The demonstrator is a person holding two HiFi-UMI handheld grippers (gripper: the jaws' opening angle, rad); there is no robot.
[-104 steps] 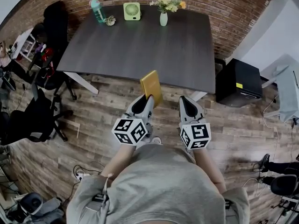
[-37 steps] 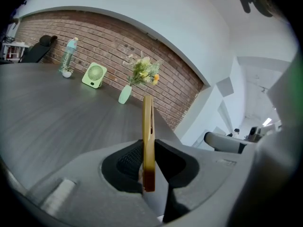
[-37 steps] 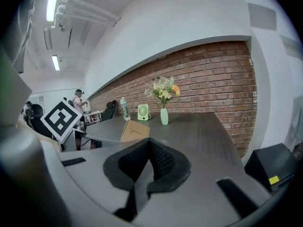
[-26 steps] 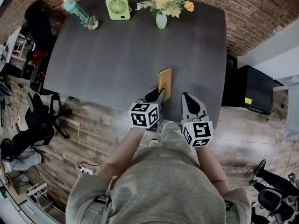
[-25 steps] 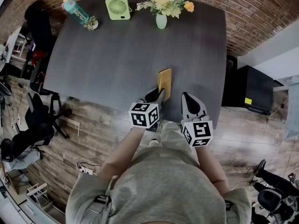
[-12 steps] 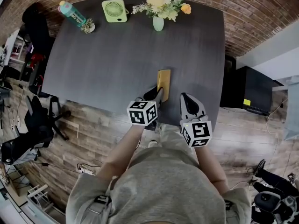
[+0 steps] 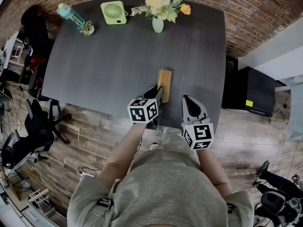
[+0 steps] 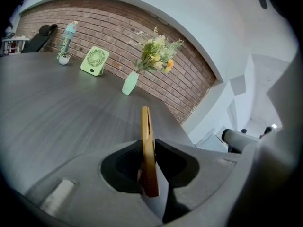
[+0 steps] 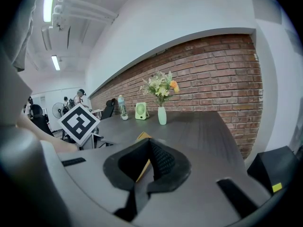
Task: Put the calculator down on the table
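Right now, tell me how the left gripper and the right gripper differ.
The left gripper is clamped on the yellow calculator; the right gripper is shut on nothing. The left gripper reaches farther over the table than the right gripper. Both have closed jaws.

Wears a loose grey T-shirt (image 7: 165,188), short sleeves (image 7: 87,200) bunched at the shoulders, small dark clip (image 7: 102,202) at the chest. Left claw (image 7: 158,94): pale grey shell, black padded jaws, black-and-white marker cube (image 7: 142,110) behind. Right claw (image 7: 189,102): same grey shell, same patterned cube (image 7: 198,135).
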